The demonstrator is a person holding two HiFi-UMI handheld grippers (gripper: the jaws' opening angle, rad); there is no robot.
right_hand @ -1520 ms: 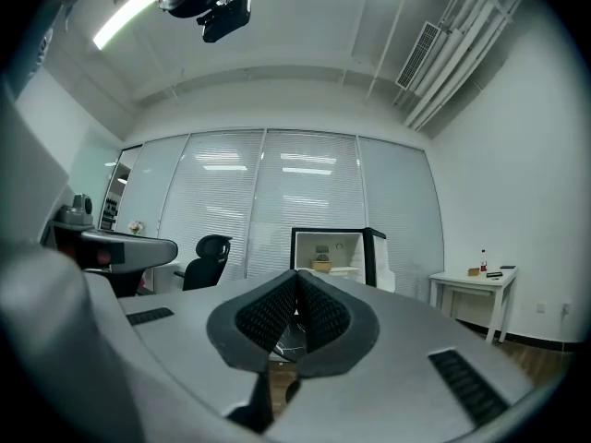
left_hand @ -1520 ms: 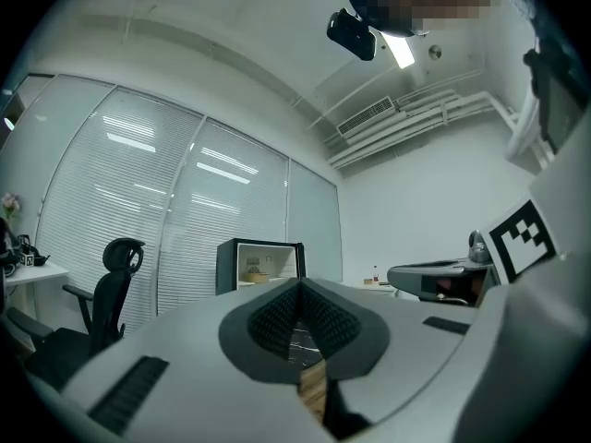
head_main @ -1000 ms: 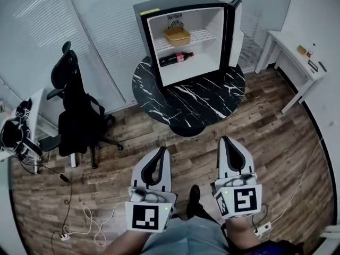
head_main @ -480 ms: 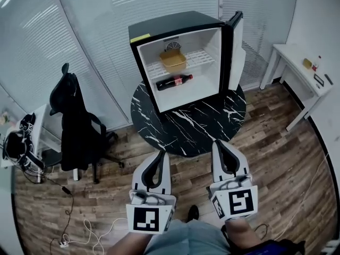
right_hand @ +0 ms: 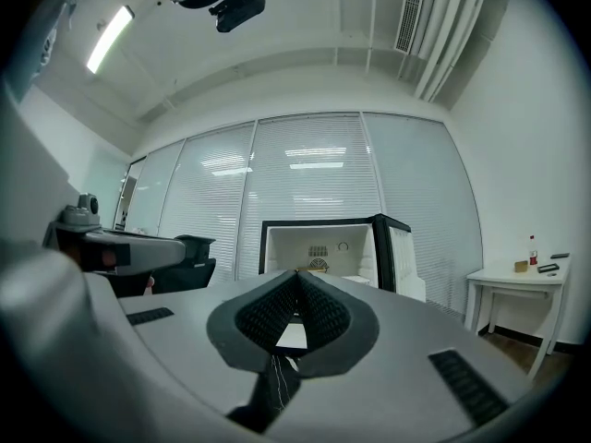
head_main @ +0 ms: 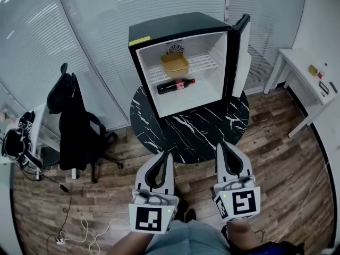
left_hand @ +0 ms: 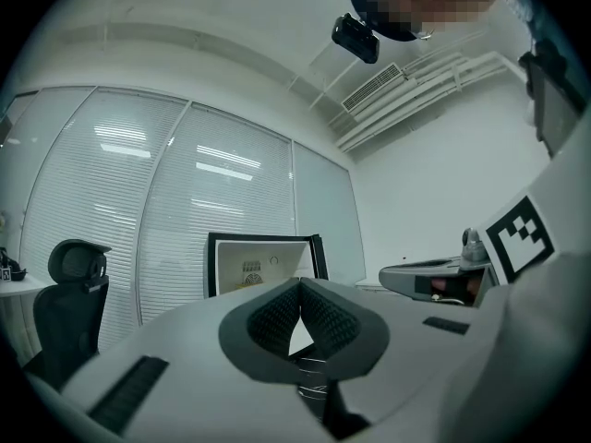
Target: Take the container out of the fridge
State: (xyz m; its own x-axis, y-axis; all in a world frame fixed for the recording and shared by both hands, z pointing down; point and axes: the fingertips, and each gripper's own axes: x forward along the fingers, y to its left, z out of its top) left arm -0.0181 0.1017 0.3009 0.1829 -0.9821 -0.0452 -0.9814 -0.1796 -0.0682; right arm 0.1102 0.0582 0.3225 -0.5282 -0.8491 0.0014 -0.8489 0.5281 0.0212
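Fridge (right_hand: 343,238) bottom hidden behind closed fingers (right_hand: 266,314).

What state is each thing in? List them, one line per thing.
fridge door: swung open.
container: upright on the wire shelf, not yet taken out.
cola bottle: lying on its side below that shelf.
left gripper: shut, empty.
right gripper: shut, empty.
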